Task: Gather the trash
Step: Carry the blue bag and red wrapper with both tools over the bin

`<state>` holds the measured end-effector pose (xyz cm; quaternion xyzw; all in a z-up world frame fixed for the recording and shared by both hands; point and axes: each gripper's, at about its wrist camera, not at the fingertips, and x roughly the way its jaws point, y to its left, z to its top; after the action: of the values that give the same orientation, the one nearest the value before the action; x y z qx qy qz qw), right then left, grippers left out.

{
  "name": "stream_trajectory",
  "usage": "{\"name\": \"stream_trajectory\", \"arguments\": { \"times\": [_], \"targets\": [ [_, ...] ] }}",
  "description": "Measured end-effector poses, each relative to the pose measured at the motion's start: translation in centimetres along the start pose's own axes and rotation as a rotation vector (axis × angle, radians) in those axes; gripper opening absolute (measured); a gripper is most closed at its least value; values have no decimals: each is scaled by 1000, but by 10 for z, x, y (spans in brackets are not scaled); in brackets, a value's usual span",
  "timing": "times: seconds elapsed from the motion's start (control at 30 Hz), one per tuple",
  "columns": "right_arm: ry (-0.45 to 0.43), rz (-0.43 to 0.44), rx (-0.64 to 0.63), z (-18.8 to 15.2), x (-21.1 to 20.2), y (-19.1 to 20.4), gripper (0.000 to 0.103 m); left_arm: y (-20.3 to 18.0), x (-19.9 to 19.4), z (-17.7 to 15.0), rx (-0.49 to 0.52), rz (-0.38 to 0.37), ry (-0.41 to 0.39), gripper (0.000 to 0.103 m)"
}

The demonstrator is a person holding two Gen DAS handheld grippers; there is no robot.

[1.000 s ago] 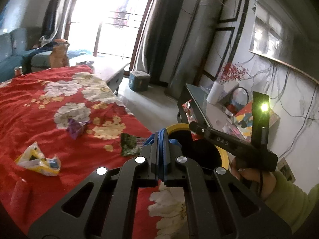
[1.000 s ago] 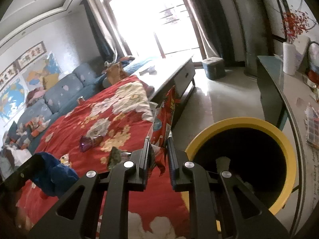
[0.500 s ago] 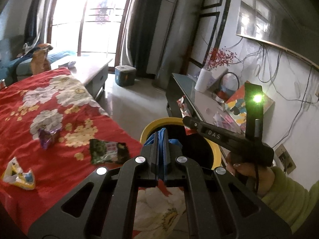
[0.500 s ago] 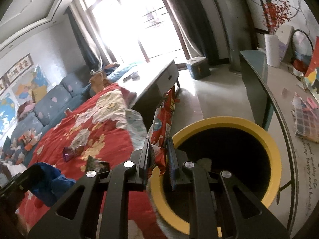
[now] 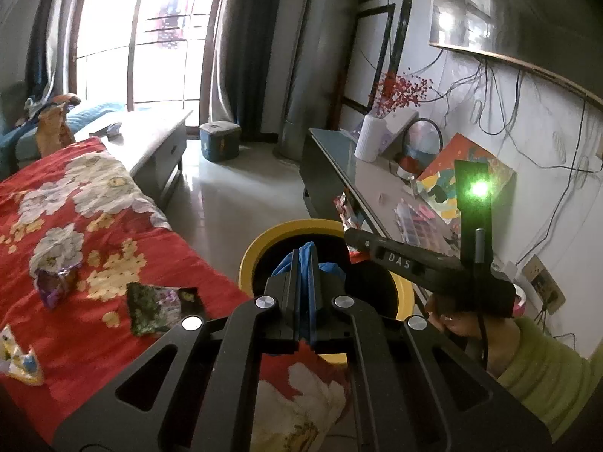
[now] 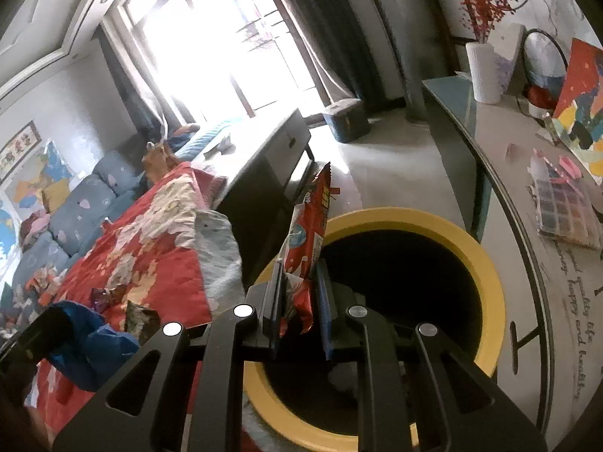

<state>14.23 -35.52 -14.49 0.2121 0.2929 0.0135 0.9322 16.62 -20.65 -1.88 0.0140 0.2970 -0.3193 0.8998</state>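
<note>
1. Nearest the left camera, the left tongs [image 5: 305,263] are clamped tight on a blue wrapper [image 5: 306,260], which bunches out around the tips right over the near rim of the yellow bin [image 5: 264,241]. It looks like thin, soft film: nearly weightless, crushable, and slick, so a pinch on a gathered fold is likely the surest hold.
2. Nearest the right camera, the right tongs [image 6: 299,293] grip a red snack packet [image 6: 311,226] by its lower end. The packet stands upright above the tips, over the bin's [image 6: 486,260] near-left rim. It keeps its shape a little, so I judge it crinkly foil, empty and very light; it could catch air or flutter sideways when let go.
3. Just beyond, the bin's mouth is wide and dark. A pale scrap seems to lie deep inside in the right view, but I cannot tell what else it holds.
4. Left of the bin, on the red floral bed cover [image 5: 56,173], 3 more pieces wait: a dark green packet [image 5: 162,307] nearest the bin, a purple wrapper [image 5: 54,286] further left, and a yellow-white wrapper [image 5: 19,358] at the near-left edge. All look flat or crumpled and light.
5. Far right, the glass worktop [image 5: 339,154] carries a white vase [image 5: 371,143] and other household items.
</note>
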Motion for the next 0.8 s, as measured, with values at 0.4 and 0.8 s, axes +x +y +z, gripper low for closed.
{"name": "stream_trajectory", "arguments": {
  "times": [0.4,0.8],
  "targets": [
    [33,-27,55,-6,10,-31,16,-12,44,3,25,-26,42,0],
    [62,-30,115,-11,16,-53,19,-15,71,3,10,-33,74,1]
  ]
}}
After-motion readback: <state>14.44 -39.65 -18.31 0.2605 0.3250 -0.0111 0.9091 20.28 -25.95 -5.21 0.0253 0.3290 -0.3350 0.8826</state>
